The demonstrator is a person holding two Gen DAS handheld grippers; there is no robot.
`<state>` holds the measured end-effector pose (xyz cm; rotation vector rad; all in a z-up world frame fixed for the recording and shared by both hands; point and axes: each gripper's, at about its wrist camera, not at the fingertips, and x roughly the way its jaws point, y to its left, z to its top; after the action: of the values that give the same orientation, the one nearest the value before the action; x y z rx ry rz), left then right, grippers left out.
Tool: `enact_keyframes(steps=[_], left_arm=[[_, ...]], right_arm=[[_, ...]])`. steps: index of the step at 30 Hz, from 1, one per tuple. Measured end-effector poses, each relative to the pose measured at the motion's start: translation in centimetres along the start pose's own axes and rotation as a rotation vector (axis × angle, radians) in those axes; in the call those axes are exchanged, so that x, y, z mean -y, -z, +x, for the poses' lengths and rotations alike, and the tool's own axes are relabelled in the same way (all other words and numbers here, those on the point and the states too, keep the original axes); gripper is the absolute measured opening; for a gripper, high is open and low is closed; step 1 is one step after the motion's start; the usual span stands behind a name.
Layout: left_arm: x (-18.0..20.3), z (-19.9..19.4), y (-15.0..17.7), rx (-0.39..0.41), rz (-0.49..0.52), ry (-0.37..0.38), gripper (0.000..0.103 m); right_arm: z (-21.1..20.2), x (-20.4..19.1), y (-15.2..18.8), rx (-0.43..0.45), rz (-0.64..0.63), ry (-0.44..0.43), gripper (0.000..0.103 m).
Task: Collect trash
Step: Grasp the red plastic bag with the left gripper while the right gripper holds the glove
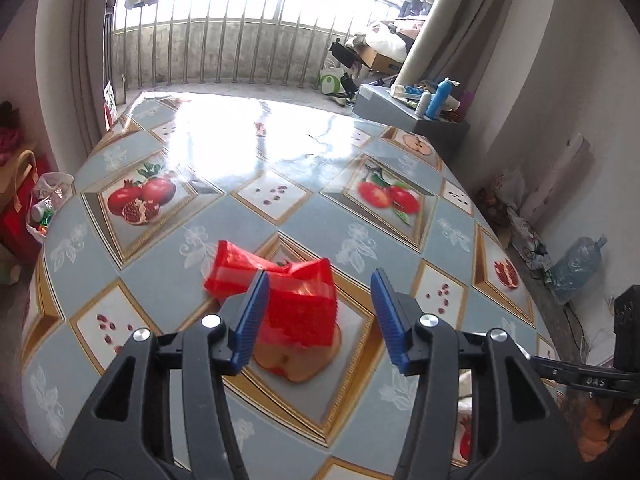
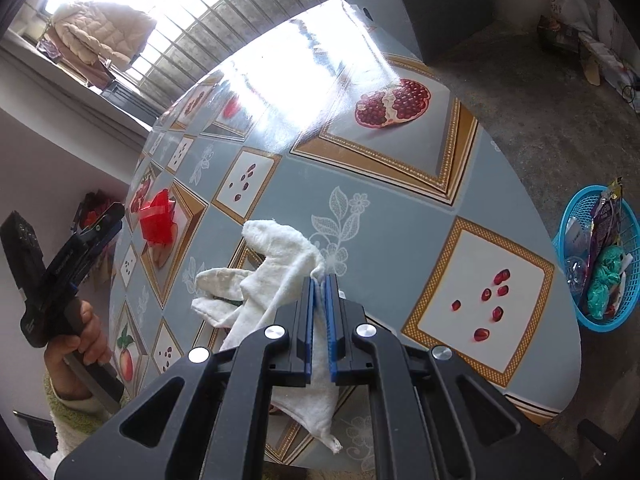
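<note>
**Left fingers apart over red wrapper, right fingers pinched on white cloth**

Left gripper (image 1: 320,312) spread about half wide, blue fingers (image 1: 256,312) clear of everything; no earlier frame to compare. Directly beyond the gap, lying on the desk (image 1: 160,280): a crumpled red wrapper (image 1: 296,300), translucent, resting on a printed fruit panel of the patterned cover. From the left wrist view, left finger overlapping the wrapper's edge in the picture; actual contact impossible to tell. From the right wrist view, same gripper (image 2: 110,216) held up at the far left in a hand (image 2: 86,340), near the wrapper (image 2: 158,220) but apart from it.

Right gripper (image 2: 320,308) nearly closed, fingers (image 2: 306,320) clamped on a white cloth (image 2: 280,280), a thin fold pinched between the pads. Rest of the cloth draped out ahead and below the fingers over the desk surface.

Beside the desk, on the floor to the right: a blue basket (image 2: 624,312) already holding wrappers and a green crumpled bag (image 2: 604,280). Well apart from the red wrapper, with the whole desk between them. Far end of the desk washed out by glare from the barred window. Grey box with bottles beyond the far corner.
</note>
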<state>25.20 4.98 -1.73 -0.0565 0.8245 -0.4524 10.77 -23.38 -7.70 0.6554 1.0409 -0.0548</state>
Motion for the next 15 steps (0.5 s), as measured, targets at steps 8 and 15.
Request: enact_keyframes(steps=[8,15], left_arm=[[-3.0,6.2,-1.8,-0.15,0.019,-0.036,0.034],[-1.4,3.5,3.2,-0.225,0.008,0.068,0.03]], right_arm=[[-0.7,0.8,-0.2,0.001,0.033,-0.003,0.007],[-1.0,0.9,0.3,0.005,0.04,-0.002,0.007]])
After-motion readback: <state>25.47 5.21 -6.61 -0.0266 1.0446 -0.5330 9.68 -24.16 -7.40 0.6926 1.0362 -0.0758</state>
